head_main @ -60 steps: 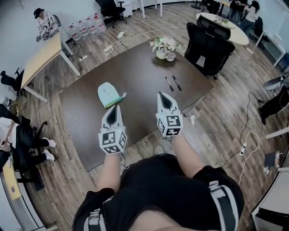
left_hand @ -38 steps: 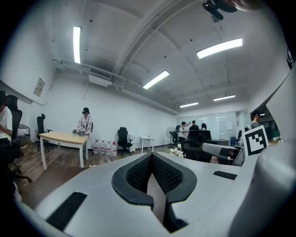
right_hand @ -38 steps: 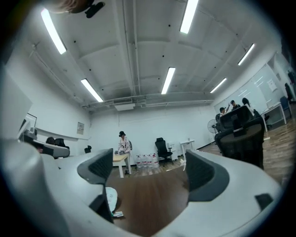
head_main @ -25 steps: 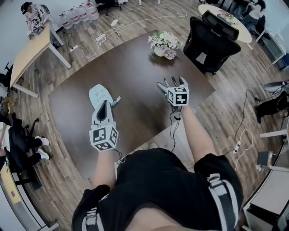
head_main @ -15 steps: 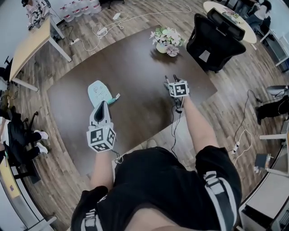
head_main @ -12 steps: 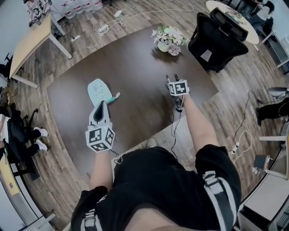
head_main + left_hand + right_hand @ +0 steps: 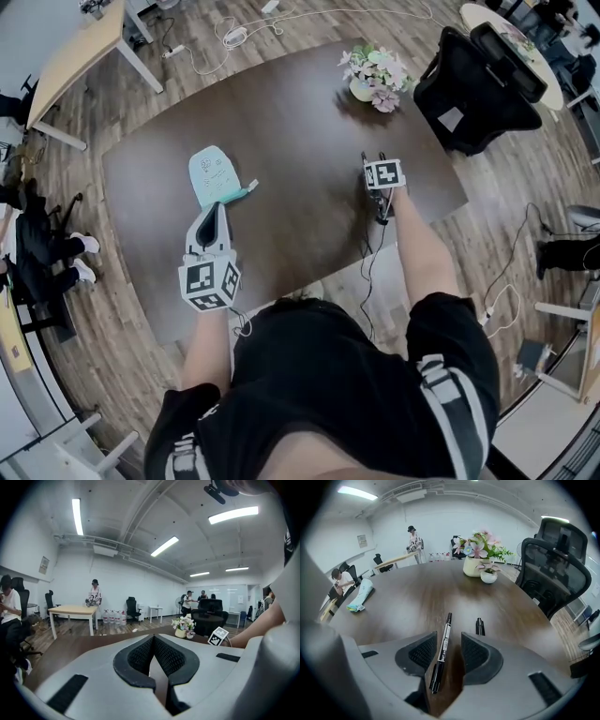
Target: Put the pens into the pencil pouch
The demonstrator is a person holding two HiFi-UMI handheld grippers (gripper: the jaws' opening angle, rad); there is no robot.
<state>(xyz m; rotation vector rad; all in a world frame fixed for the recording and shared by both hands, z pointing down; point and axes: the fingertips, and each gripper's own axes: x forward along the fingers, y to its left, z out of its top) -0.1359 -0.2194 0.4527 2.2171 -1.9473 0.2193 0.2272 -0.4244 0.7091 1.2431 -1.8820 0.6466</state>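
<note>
We are seeing the right gripper [image 7: 444, 645] now dropped over 1 pen [image 7: 442, 651], its jaws closing in but not clamping yet. The 2nd pen [image 7: 479, 626] is lying just right of its tips. The pouch [image 7: 214, 175] is sitting just ahead of the left gripper [image 7: 212, 221], whose jaws are together and empty. We judge the 1st pickup is starting.

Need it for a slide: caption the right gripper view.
Right gripper, jaws just closing, straddles a pen on the table; another pen lies beside.
</note>
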